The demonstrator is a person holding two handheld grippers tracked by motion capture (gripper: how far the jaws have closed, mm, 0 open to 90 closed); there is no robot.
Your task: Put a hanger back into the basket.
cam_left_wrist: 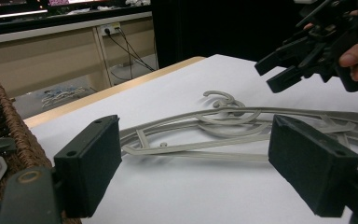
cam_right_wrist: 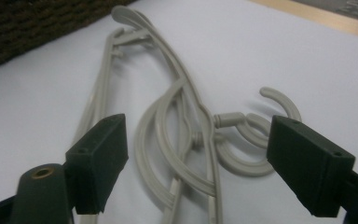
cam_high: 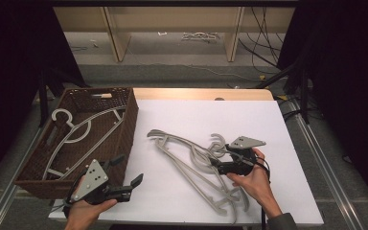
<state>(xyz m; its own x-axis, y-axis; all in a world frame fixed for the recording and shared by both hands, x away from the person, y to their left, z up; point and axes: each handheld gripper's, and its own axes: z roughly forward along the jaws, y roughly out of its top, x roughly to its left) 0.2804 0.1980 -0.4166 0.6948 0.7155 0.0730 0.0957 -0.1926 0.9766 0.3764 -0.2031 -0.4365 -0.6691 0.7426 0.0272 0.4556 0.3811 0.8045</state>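
Lit evenly from overhead; white counter (cam_high: 268, 124) bright, black at three and nine o'clock. Cast only faint, soft shadows under the grey hangers (cam_high: 191, 163). Blurred slightly throughout the high view. Softened the near black pads (cam_right_wrist: 98, 158) in both gripper views, background hazy toward twelve o'clock. Showed no glare.

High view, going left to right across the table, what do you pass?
Dark brown woven wicker basket with a grey plastic hanger inside → left gripper, jaws open → pile of grey plastic hangers on the white table → right gripper, jaws open over the pile.
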